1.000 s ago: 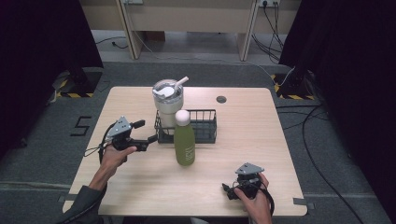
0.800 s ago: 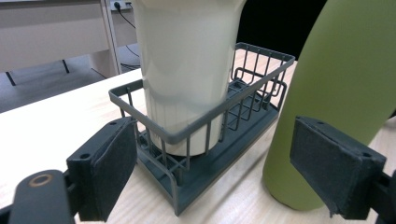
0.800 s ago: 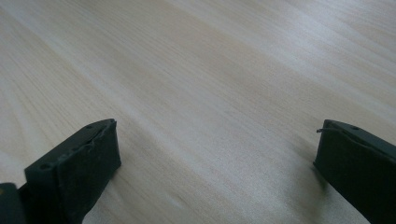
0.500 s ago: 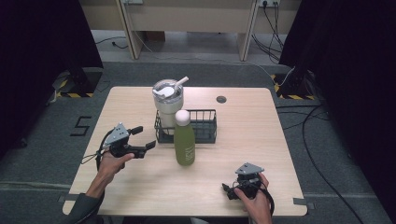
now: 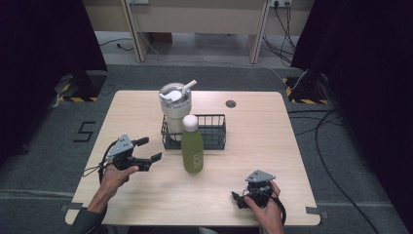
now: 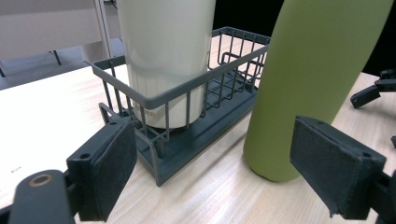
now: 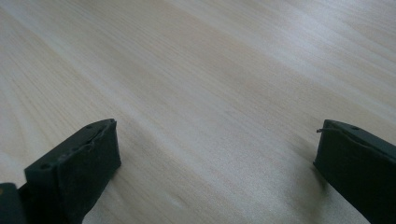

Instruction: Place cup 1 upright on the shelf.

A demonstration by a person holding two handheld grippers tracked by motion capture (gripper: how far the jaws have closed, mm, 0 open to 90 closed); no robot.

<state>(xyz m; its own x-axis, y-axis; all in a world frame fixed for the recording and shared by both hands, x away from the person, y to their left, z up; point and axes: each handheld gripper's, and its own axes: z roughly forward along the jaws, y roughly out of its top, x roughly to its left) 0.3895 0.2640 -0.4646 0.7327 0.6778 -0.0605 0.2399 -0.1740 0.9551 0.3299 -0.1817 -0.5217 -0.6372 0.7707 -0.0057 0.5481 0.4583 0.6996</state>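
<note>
A green bottle (image 5: 192, 148) with a white cap stands upright on the table just in front of a dark wire basket (image 5: 214, 131). A white tumbler (image 5: 175, 105) with a lid and straw stands in the basket's left end. My left gripper (image 5: 148, 149) is open, left of the bottle and clear of it, pointing toward it. In the left gripper view the pads (image 6: 112, 168) frame the basket (image 6: 187, 98), the tumbler (image 6: 166, 56) and the bottle (image 6: 303, 84). My right gripper (image 5: 238, 201) rests open near the table's front right, over bare wood (image 7: 210, 93).
The wooden table (image 5: 292, 146) has a small round grommet (image 5: 231, 103) near its back edge. Cables run across the grey floor to the right. The right half of the basket holds nothing.
My left gripper has drawn back toward the front left and lower, away from the basket. The right gripper, bottle and tumbler have not moved.
</note>
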